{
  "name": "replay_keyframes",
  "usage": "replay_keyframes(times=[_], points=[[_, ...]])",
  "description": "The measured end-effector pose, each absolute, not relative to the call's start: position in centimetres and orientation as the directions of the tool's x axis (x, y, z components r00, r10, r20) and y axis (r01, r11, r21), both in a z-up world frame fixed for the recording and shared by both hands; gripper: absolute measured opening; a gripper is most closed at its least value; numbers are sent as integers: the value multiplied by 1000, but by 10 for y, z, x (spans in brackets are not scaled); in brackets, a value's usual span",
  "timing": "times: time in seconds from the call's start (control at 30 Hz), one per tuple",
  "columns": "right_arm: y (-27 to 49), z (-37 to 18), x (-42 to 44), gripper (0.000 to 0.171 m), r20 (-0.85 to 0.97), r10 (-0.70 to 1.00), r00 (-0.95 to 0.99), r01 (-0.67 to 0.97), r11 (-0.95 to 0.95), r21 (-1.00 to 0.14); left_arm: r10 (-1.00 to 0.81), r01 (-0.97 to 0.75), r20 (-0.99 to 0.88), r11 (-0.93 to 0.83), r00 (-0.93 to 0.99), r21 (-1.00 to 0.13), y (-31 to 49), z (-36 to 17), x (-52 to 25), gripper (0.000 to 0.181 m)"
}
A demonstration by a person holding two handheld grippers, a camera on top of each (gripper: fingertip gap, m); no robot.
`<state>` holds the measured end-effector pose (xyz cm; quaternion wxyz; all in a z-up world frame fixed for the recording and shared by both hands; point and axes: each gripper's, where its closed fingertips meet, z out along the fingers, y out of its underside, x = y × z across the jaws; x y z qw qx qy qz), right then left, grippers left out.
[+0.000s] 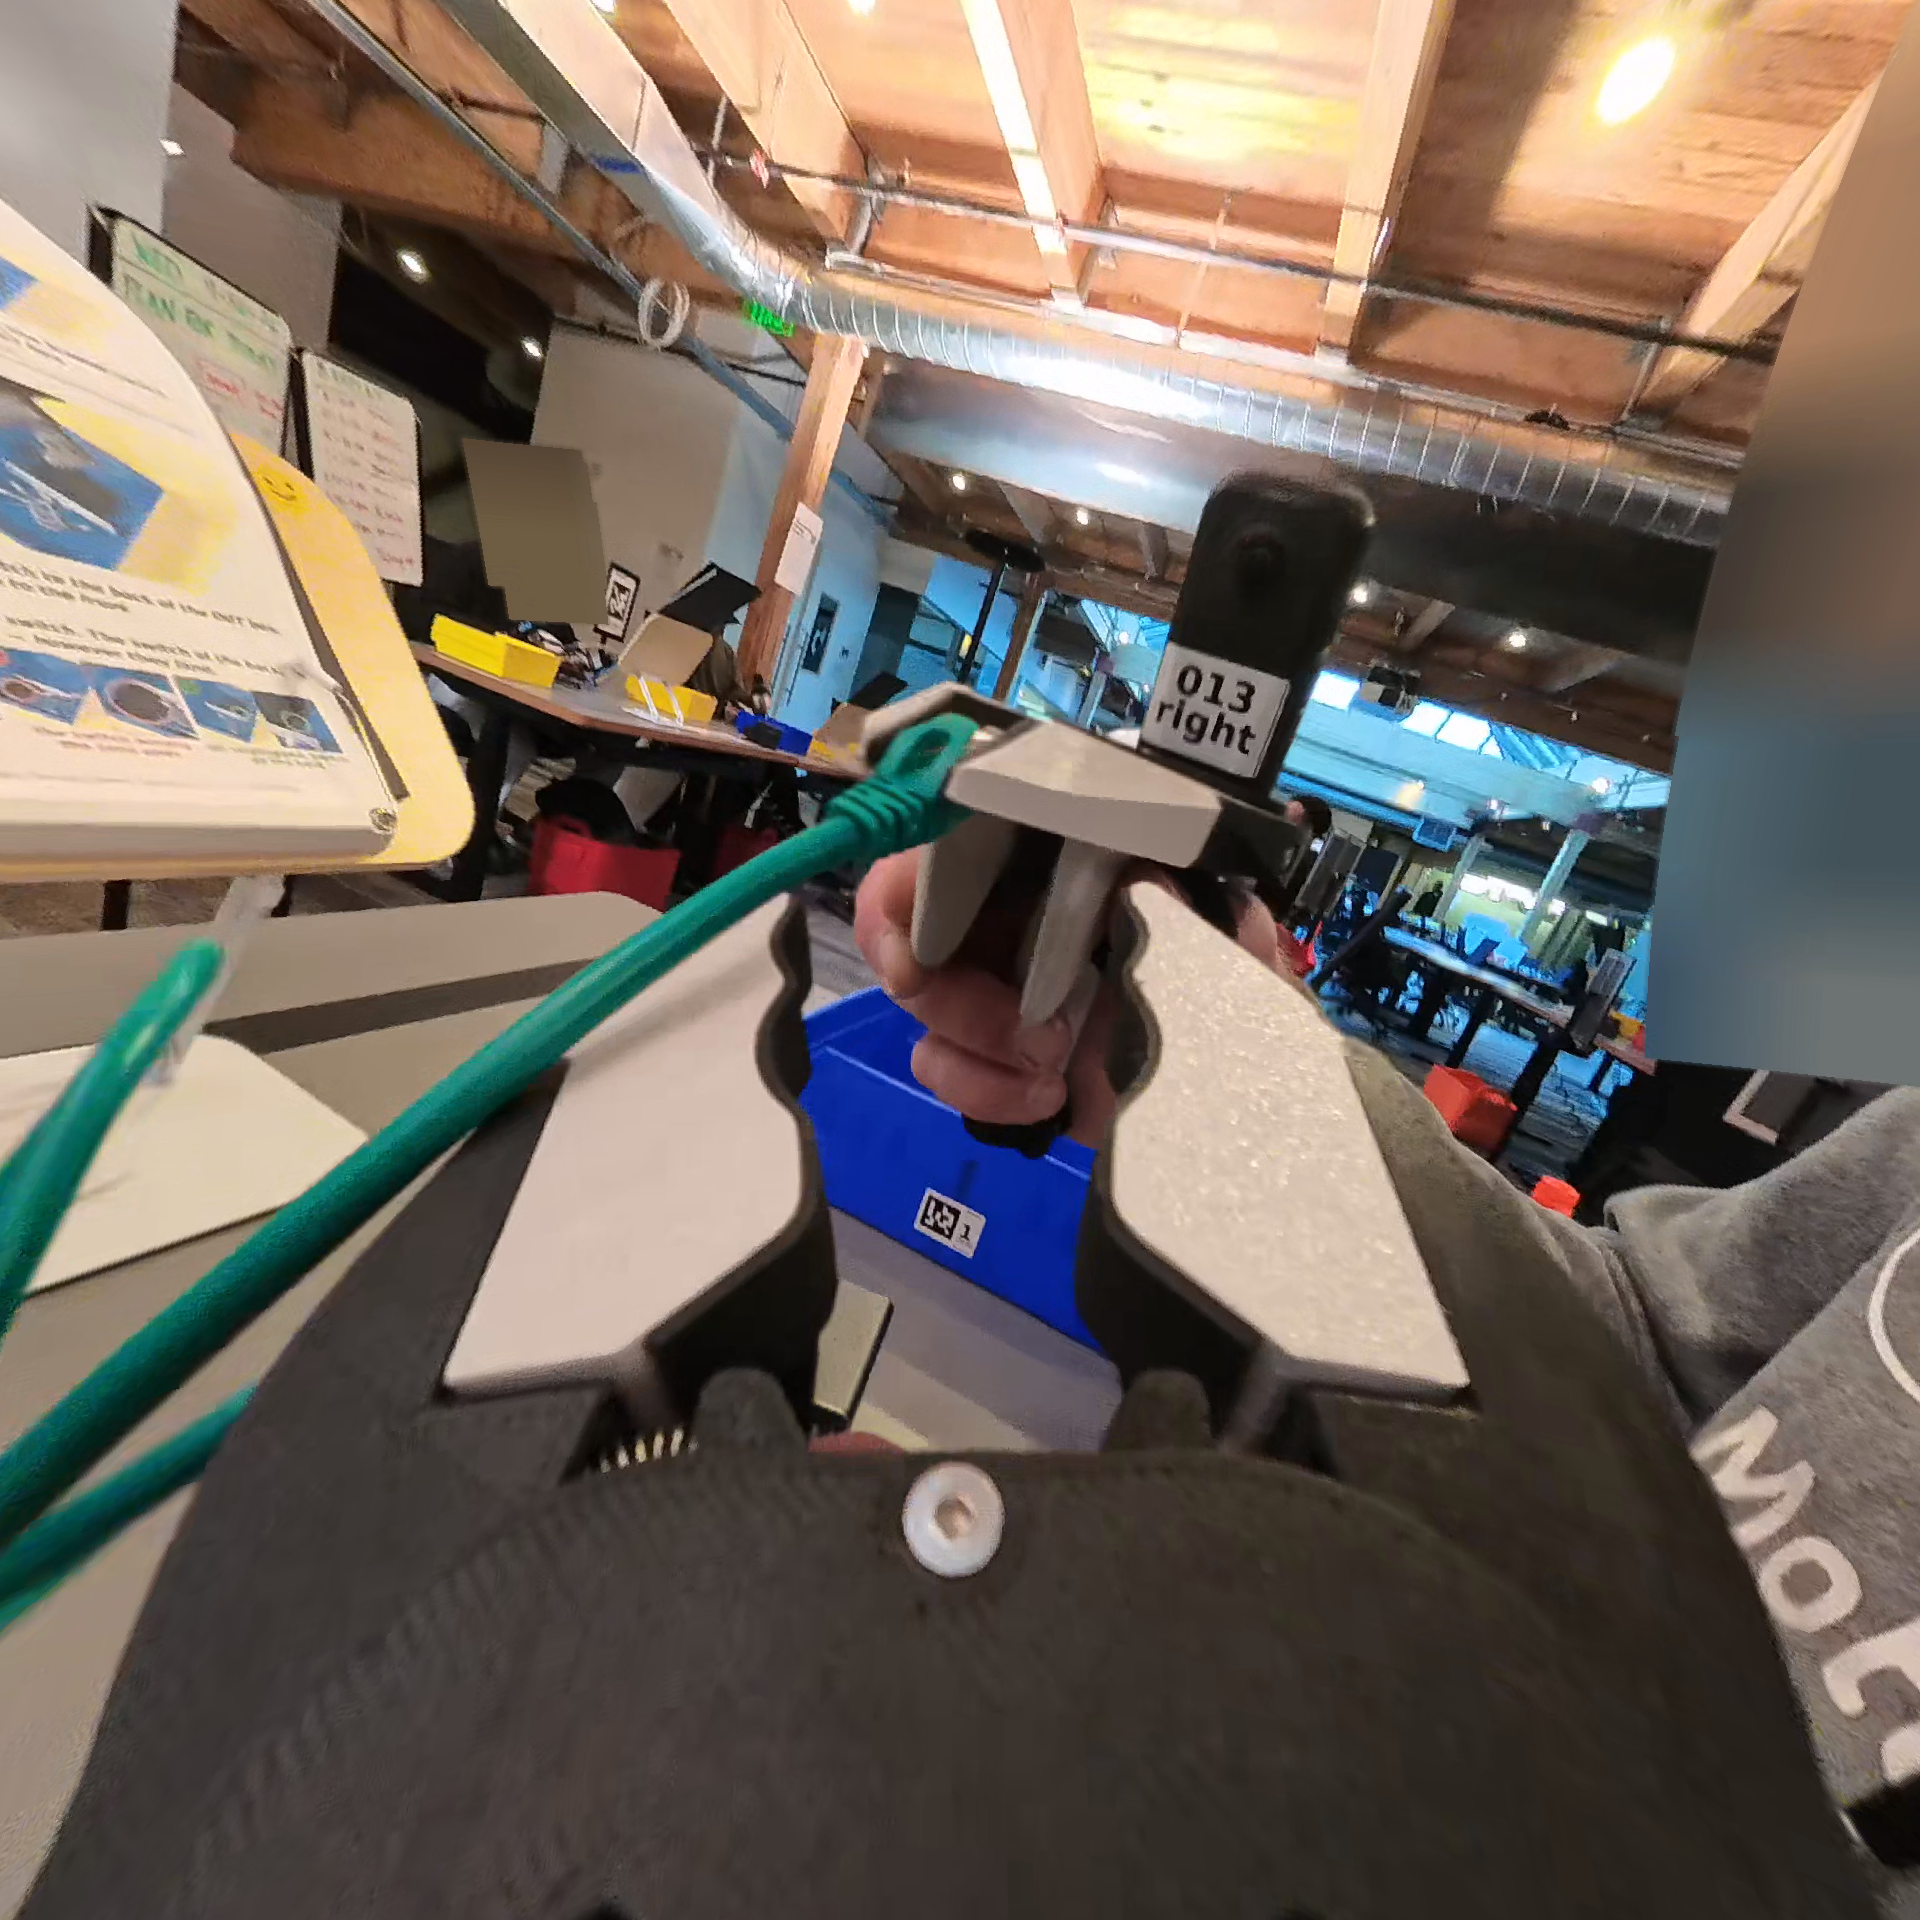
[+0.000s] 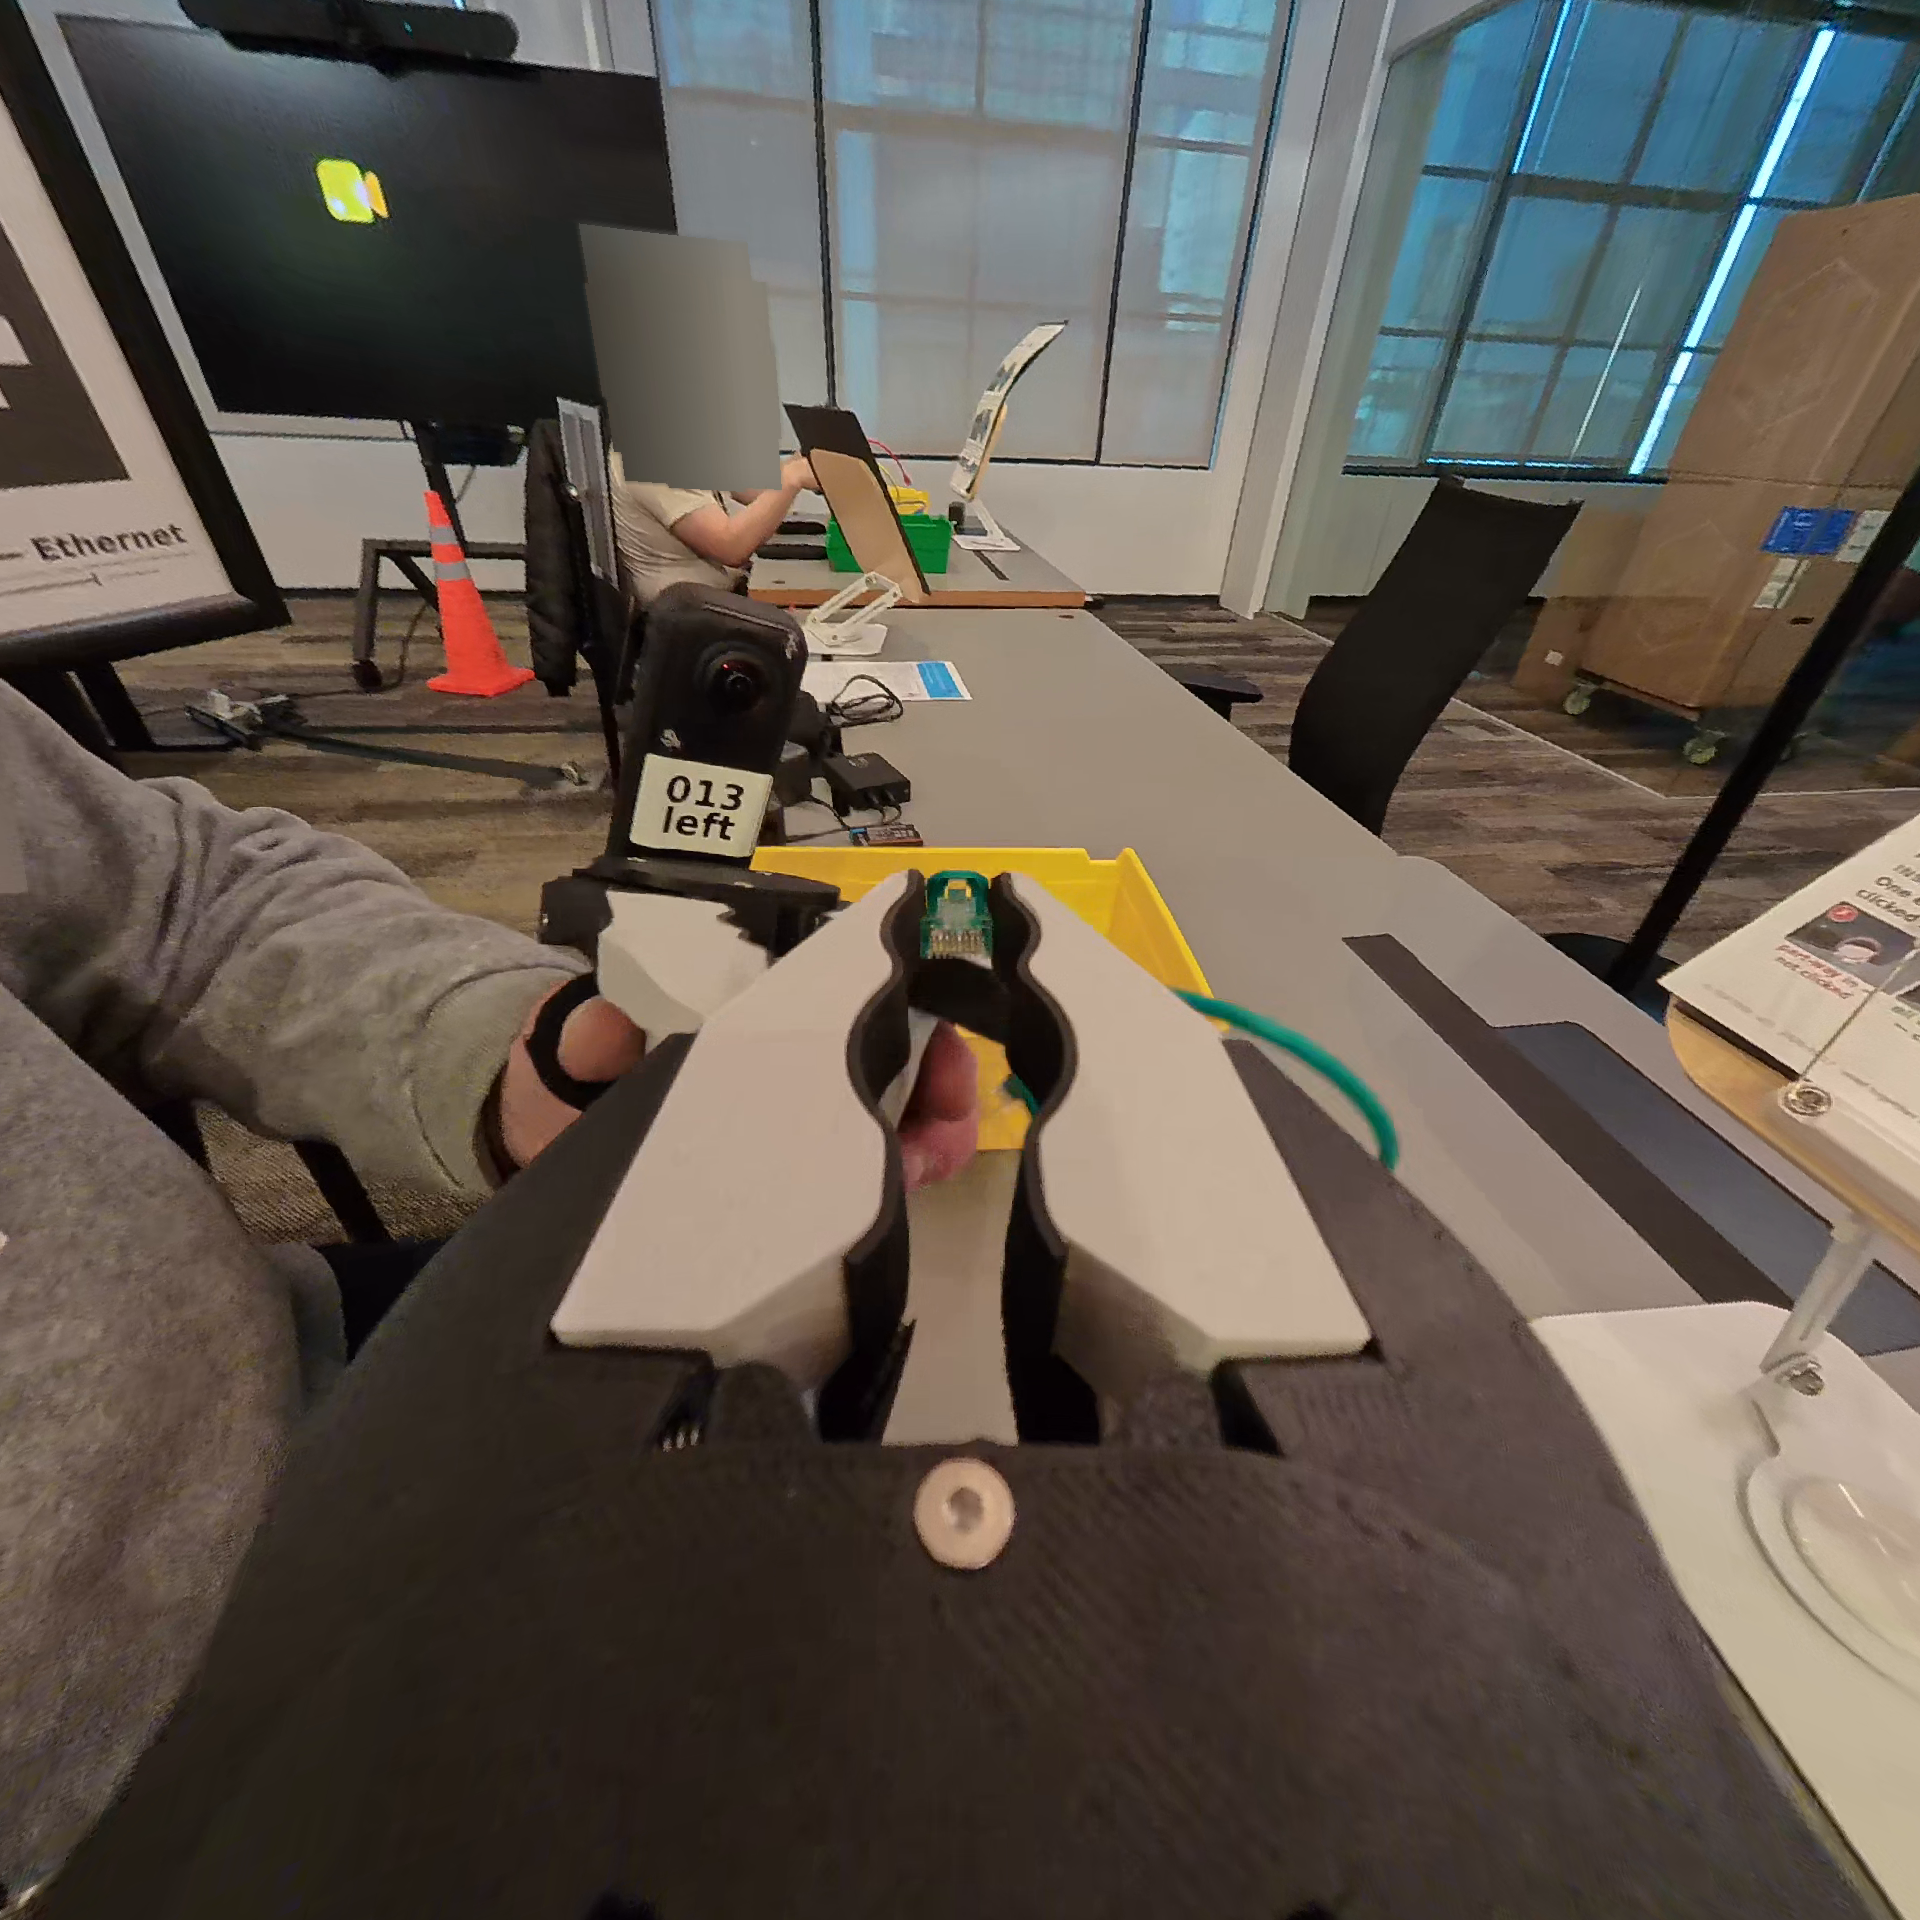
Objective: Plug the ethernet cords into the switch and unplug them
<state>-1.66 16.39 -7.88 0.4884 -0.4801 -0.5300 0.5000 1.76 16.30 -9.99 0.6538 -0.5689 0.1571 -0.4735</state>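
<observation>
Above the grey table (image 2: 1091,727), both hand-held tools meet nose to nose.

Item 1: right gripper (image 2: 956,914). Fingers pressed in on the clear plug (image 2: 954,923) of a green ethernet cord (image 1: 468,1081); plug pinned at the fingertips, contacts facing the camera. Seen from the left wrist view, the same gripper (image 1: 940,753) sits beyond the left one, with the cord's green boot emerging from its tip and the cord running down and away to the left of it.

Item 2: left gripper (image 1: 956,935). Fingers spread, nothing between them; the hand (image 1: 977,1029) holding the right gripper shows through the gap.

Item 3: further green cord lengths (image 1: 62,1122), left of the left gripper, blurred.

Item 4: blue bin (image 1: 935,1143), on the table beneath the right gripper, bearing a small square marker.

Item 5: yellow bin (image 2: 1122,904), on the table directly behind the right gripper's tips.

Item 6: document stand (image 1: 208,675), left of the left gripper, carrying a printed sheet.

Item 7: switch. Cannot be made out in either view.

Item 8: grey sleeve (image 2: 260,987), left of the right gripper.
</observation>
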Motion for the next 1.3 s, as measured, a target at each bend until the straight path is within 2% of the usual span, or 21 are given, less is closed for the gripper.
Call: replay_keyframes(times=[0.1,0.3,0.53,0.77,0.93,1.17,1.3], points=[[159,-74,-15,9,12,995,-98,-5,12,-1000,-774,501,371,-81,513,-862,170,-95,3,61],[154,-71,-14,9,-25,990,-141,-14,-27,-1000,-789,514,319,-5,524,-858,165,-78,-10,57],[147,-74,-10,9,-82,970,-227,3,-84,-996,-846,422,201,31,494,-906,152,-73,1,38],[136,-78,-3,9,-68,951,-302,50,-55,-997,-878,271,70,70,473,-960,141,-70,12,21],[136,-83,0,9,-34,952,-303,80,-10,-997,-881,183,36,58,472,-981,140,-75,16,18],[131,-85,2,9,-24,943,-331,92,7,-996,-902,152,17,55,432,-987,133,-77,17,19],[130,-83,3,9,-17,942,-336,79,11,-997,-904,181,34,49,426,-982,133,-75,14,12]])
